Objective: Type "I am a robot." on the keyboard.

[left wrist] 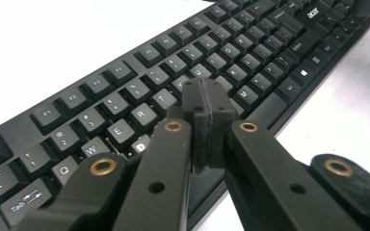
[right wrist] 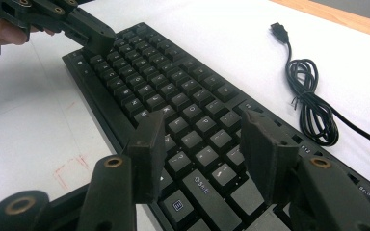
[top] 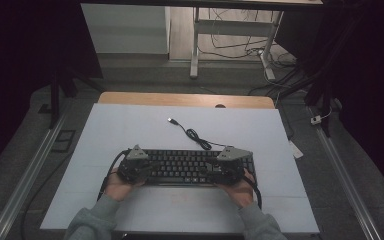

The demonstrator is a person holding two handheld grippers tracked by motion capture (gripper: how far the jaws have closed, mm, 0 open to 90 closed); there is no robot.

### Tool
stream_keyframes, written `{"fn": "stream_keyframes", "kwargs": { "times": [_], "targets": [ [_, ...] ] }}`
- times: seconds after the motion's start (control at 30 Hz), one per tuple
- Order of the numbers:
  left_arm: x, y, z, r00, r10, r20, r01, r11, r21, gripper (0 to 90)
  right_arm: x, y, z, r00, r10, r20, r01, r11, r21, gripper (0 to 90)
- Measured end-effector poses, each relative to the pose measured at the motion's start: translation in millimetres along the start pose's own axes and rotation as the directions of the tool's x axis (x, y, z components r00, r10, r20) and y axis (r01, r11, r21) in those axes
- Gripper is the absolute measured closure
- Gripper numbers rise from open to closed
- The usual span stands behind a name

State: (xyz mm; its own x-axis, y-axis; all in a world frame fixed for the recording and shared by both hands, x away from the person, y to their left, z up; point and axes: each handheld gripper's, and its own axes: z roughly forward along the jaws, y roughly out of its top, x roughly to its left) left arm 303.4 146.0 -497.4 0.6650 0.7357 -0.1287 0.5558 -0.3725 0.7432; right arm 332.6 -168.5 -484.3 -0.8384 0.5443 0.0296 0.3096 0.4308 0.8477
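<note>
Keyboard [top: 190, 166], black, stiff and fairly light, lies flat under both pairs of jaws, the left gripper [left wrist: 203, 126] pressed closed above its letter keys, the right gripper [right wrist: 207, 154] spread open over its shift end, so its rigid edges look the safest hold.

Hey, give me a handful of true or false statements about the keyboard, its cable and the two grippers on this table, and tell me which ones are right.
1. The left gripper has its jaws pressed together above the keyboard. True.
2. The right gripper is shut. False: its jaws stand apart over the keys.
3. The cable lies partly coiled on the white table cover beyond the keyboard. True.
4. The USB plug is plugged into a socket. False: it lies loose on the cover.
5. The keyboard is white. False: it is black.
</note>
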Motion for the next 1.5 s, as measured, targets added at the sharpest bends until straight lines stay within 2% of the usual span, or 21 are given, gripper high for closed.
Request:
{"fn": "stream_keyframes", "kwargs": {
  "times": [0.37,0.7,0.83,1.5],
  "targets": [
    [-11.0,4.1,15.9,0.9991,0.037,0.022,-0.038,0.9985,0.038,89.0,-0.6,-0.4,1.7,1.0000,-0.003,0.006,0.003,1.000,0.017,51.1],
    [-13.5,3.2,27.1,0.9987,0.048,0.019,-0.049,0.9957,0.079,88.7,-0.1,-1.0,2.8,0.9998,-0.008,0.018,0.008,1.000,0.030,50.9],
    [-14.7,2.7,30.4,0.9982,0.058,0.012,-0.059,0.9940,0.092,88.4,0.2,-1.2,3.3,0.9999,-0.008,0.009,0.008,0.999,0.031,50.7],
    [-13.7,0.7,36.0,0.9982,0.061,-0.003,-0.060,0.9927,0.104,87.3,0.9,-1.2,3.9,0.9998,-0.018,0.012,0.017,0.999,0.038,50.5]
  ]
}}
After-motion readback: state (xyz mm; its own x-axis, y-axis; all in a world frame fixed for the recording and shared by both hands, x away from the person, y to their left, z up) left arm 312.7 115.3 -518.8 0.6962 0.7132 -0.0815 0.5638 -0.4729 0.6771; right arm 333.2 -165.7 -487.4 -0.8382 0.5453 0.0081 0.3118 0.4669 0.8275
